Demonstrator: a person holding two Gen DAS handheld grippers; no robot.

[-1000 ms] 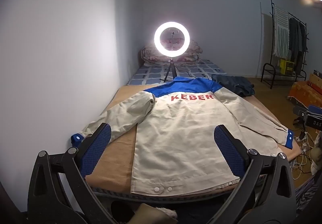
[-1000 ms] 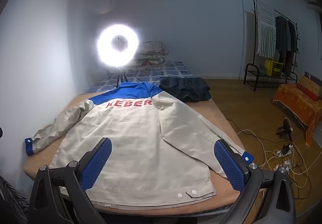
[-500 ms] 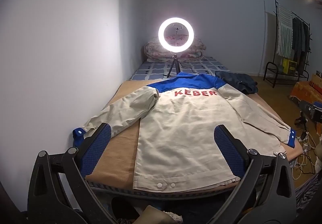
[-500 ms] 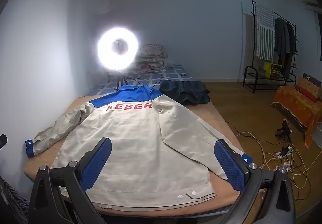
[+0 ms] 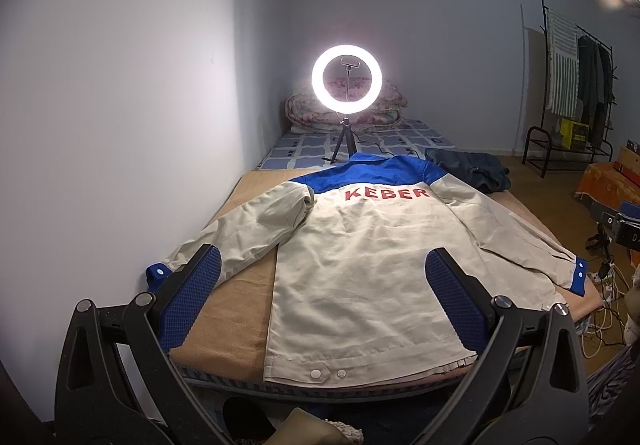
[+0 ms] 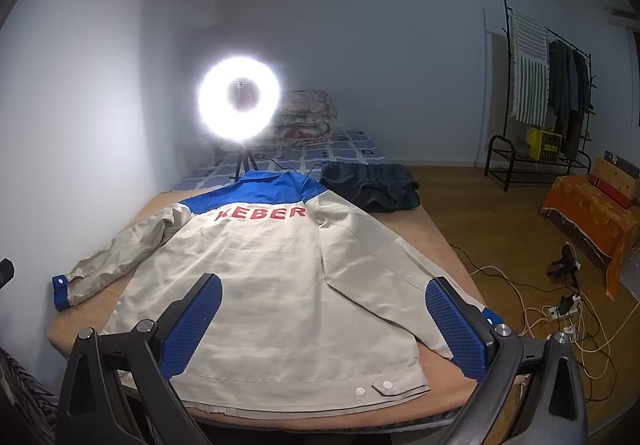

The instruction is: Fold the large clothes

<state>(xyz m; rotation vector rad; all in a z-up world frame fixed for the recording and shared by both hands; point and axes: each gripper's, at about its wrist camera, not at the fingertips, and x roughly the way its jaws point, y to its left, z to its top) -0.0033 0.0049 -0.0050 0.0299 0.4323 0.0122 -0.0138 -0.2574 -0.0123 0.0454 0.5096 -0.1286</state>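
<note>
A: Jacket [image 5: 360,265] lies spread back-up on the bed [image 5: 236,309], hem nearest us, red lettering [image 5: 386,194] up by the blue collar, both sleeves thrown wide!

B: And the view has crept a touch nearer over the last second. The ring light [image 5: 346,79] sits lower and closer in frame now.

A: Left gripper [image 5: 320,305] hangs over the hem, jaws wide apart, holding nothing. Right gripper [image 6: 324,321], same story: fully spread, empty, above the lower right of the coat.

B: So no fold started. I'd call this the approach, probably lining up on a sleeve or a hem corner.

A: Left sleeve [image 5: 240,241] is bunched near the shoulder, could fold untidy.

B: Beyond it, dark clothes [image 6: 370,185] heaped at the far corner, quilts [image 6: 304,117] behind the lamp, a clothes rack [image 6: 540,93] on the right.
</note>
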